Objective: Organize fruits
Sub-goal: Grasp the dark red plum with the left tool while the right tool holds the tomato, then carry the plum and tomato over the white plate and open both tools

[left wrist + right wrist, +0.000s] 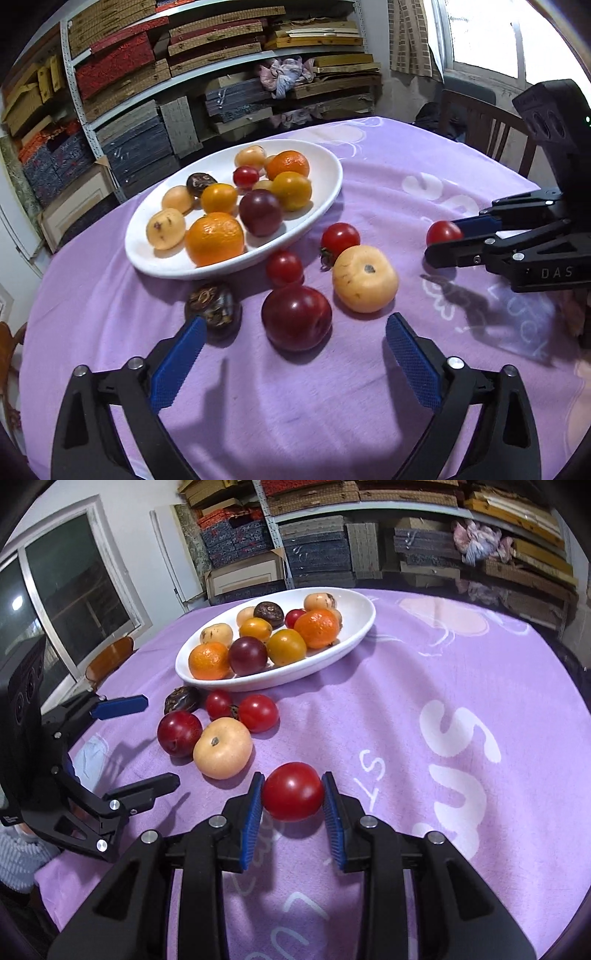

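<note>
My right gripper (293,779) is shut on a red tomato (293,791) just above the purple cloth; the left wrist view shows that tomato (443,232) and the right gripper (445,240) at the right. My left gripper (295,319) stands open, its blue pads on either side of a dark red plum (297,317) without touching it. Beside the plum lie a pale yellow fruit (365,278), two small tomatoes (284,267) and a dark wrinkled fruit (214,306). Behind them, a white oval bowl (332,173) holds several oranges, yellow fruits and a plum.
The purple cloth (258,406) covers a round table. Shelves stacked with boxes (147,74) line the far wall. A wooden chair (491,125) stands at the table's far right edge, under a window. In the right wrist view my left gripper (159,740) reaches in from the left.
</note>
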Action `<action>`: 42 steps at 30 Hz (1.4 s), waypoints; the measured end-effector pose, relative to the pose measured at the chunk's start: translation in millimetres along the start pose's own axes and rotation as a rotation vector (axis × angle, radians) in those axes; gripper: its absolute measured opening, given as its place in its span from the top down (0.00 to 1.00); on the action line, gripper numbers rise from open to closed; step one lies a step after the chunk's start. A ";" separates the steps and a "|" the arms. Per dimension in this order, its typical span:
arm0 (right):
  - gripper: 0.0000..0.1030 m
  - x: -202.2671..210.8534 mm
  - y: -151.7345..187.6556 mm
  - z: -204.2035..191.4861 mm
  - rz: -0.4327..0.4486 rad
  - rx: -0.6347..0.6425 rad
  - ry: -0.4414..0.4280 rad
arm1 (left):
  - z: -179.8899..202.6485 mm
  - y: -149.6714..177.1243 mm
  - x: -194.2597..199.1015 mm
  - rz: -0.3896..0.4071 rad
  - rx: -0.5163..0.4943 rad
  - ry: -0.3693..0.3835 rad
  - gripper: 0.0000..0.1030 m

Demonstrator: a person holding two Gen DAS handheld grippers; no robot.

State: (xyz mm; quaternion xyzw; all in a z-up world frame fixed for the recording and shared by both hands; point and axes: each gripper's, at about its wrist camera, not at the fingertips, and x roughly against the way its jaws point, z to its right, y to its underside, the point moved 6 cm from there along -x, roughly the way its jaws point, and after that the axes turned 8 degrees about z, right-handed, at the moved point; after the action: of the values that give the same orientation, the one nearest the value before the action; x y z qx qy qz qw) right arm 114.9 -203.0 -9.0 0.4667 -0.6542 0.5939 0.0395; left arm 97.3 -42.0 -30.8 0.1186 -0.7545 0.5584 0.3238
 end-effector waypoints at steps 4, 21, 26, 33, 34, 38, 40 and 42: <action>0.70 -1.2 1.9 0.8 -0.008 -0.018 -0.013 | 2.1 -1.2 -9.4 -0.030 0.027 0.032 0.26; 0.71 -0.4 3.1 -1.2 -0.011 -0.010 -0.022 | -3.0 2.6 -25.9 -0.073 0.117 0.107 0.60; 0.71 -2.3 4.2 -6.0 -0.023 0.009 -0.026 | -2.2 2.1 -26.0 -0.074 0.112 0.100 0.60; 0.72 -3.3 6.3 -8.4 -0.033 0.014 -0.036 | -7.8 -1.5 -19.6 -0.039 0.135 0.093 0.60; 0.72 -3.8 6.8 -9.3 -0.036 0.016 -0.037 | -9.0 -2.1 -17.6 -0.034 0.138 0.091 0.60; 0.72 -3.3 7.9 -12.1 -0.037 0.026 -0.037 | -17.3 -8.6 -4.0 0.005 0.154 0.079 0.60; 0.72 -0.7 7.1 -13.6 -0.021 0.032 -0.034 | -24.7 -15.9 6.3 0.033 0.159 0.065 0.60; 0.72 1.9 5.0 -14.1 -0.002 0.024 -0.043 | -34.3 -24.1 13.5 0.050 0.163 0.045 0.60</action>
State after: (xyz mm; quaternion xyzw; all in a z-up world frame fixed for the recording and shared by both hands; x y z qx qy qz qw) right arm 103.5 -193.2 -7.4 0.4803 -0.6473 0.5915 0.0203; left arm 112.3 -16.4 1.8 0.1132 -0.7021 0.6282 0.3158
